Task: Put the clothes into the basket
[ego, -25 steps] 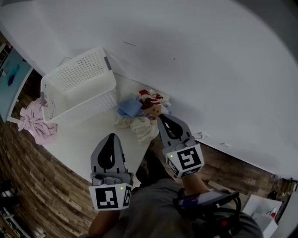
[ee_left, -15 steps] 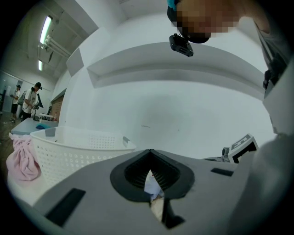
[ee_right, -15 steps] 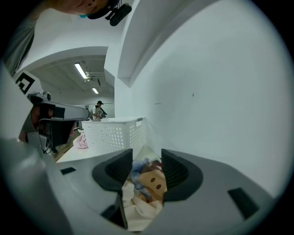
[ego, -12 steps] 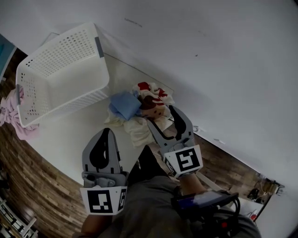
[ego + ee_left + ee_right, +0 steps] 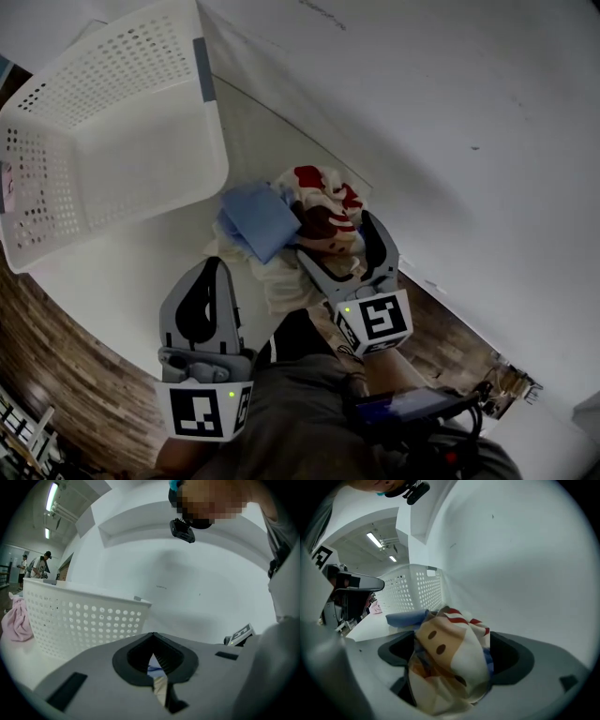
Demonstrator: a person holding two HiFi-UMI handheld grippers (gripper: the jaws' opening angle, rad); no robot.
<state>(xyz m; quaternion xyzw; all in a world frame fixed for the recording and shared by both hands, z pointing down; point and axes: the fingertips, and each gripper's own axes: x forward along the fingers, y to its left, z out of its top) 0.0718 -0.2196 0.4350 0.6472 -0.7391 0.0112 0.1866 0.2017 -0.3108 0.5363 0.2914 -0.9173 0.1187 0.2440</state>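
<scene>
A pile of clothes lies on the white table against the wall: a blue cloth, a printed cloth with red stripes and brown patches, and a cream cloth. My right gripper is at the pile, its jaws opening wide on either side of the printed cloth, which fills the gap between them. The white perforated basket stands empty at the far left of the pile. My left gripper hangs shut over the table's near edge with nothing in it.
The wall runs close behind the pile and the basket. A pink cloth lies beyond the basket on the table. Wood floor shows below the table's edge. People stand far off in the room.
My right gripper's jaws went from shut to wide apart and moved forward around the printed cloth. The view came closer to the pile and basket. The left gripper stayed shut.
</scene>
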